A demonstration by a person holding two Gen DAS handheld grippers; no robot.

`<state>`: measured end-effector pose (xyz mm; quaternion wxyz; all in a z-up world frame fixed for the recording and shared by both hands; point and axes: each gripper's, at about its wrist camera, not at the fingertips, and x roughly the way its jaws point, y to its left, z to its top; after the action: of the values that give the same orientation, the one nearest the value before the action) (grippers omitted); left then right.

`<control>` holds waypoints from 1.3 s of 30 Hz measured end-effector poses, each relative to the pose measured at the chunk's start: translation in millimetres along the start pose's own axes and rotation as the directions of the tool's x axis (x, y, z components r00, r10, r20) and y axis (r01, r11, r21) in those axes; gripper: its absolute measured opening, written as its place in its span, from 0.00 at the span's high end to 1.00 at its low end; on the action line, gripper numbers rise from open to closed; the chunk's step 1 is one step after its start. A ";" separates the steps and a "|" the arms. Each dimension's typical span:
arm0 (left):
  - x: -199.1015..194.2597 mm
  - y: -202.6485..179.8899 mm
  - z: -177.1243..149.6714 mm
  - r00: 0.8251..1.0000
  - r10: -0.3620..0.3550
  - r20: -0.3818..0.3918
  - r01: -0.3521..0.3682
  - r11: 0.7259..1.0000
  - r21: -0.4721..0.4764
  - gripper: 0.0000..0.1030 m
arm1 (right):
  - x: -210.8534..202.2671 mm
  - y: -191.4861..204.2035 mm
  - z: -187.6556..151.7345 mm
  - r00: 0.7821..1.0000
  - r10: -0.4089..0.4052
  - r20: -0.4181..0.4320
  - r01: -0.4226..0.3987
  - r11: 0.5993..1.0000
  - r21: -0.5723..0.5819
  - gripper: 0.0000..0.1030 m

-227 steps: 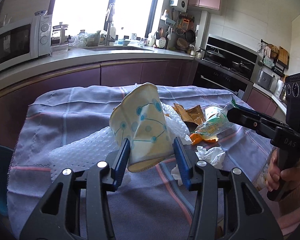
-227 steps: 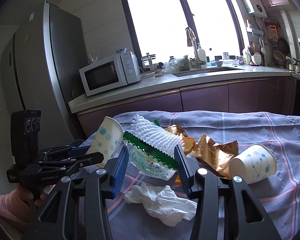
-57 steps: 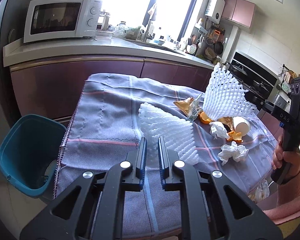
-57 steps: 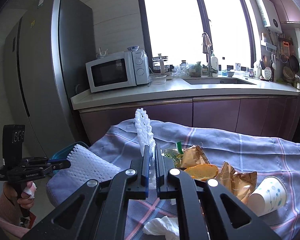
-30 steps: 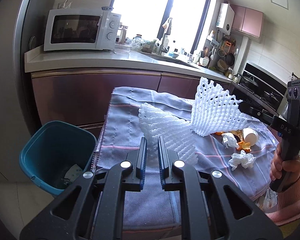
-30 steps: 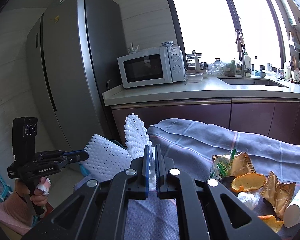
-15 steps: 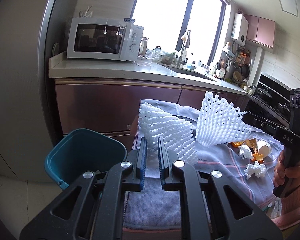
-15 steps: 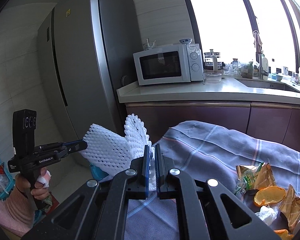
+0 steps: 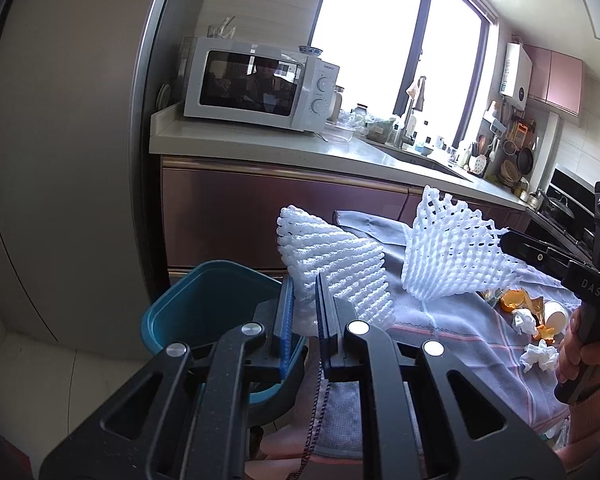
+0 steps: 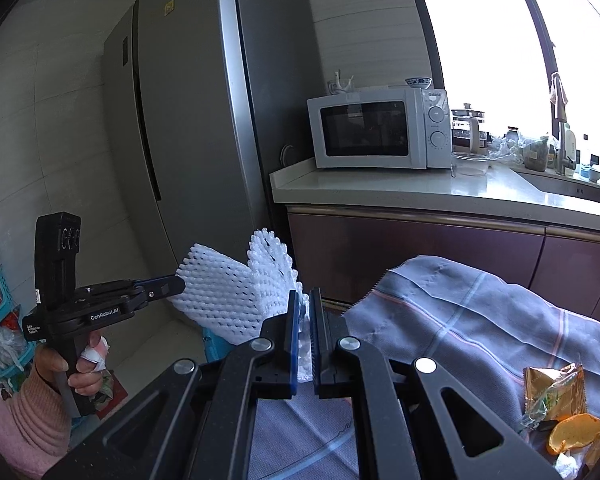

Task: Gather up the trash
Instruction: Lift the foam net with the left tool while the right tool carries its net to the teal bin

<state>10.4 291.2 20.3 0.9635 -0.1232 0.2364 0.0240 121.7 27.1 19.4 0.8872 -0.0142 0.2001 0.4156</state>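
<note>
1. Left tool [image 9: 304, 312]: jaws nearly closed, pinching a white foam net sleeve [image 9: 332, 268] by its lower edge. The sleeve fans up toward 1 o'clock from the tips.
2. Right tool [image 10: 305, 336]: jaws nearly closed on a second foam net [image 10: 274, 276], which stands up at 11 o'clock from the tips. In the left wrist view this net [image 9: 452, 256] hangs off the tool at 3 o'clock.
3. Blue bin [image 9: 204, 300]: on the floor off the worktop's end, at 9 o'clock from the left tool tips. Its open mouth lies just beside and below the left-held sleeve.
4. Change since a second ago: both tools have swung away from the litter pile toward the bin. The bin has grown large in the left wrist view, and the fridge [image 10: 196, 120] now fills much of the right.
5. Meaning: the carry looks almost done. Release over the bin is likely next, left sleeve first.
6. Still to collect on the cloth-covered worktop [image 9: 440, 320]: crumpled tissues [image 9: 538, 354], orange peel [image 10: 572, 432], snack wrapper [image 10: 552, 392], paper cup [image 9: 556, 314].
7. Risk: the foam nets are light and springy, so one could catch on a pad or drift past the rim.
</note>
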 end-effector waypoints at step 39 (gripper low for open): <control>86.3 74.8 -30.8 0.965 0.198 -0.174 -0.216 0.972 -0.091 0.89 | 174.2 47.3 -4.8 0.956 0.120 -0.269 -0.117 0.993 0.027 0.96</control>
<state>65.3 355.0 -62.8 0.9249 -0.1517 0.3244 0.1274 185.0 184.6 -42.3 0.8251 -0.0541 0.3220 0.4611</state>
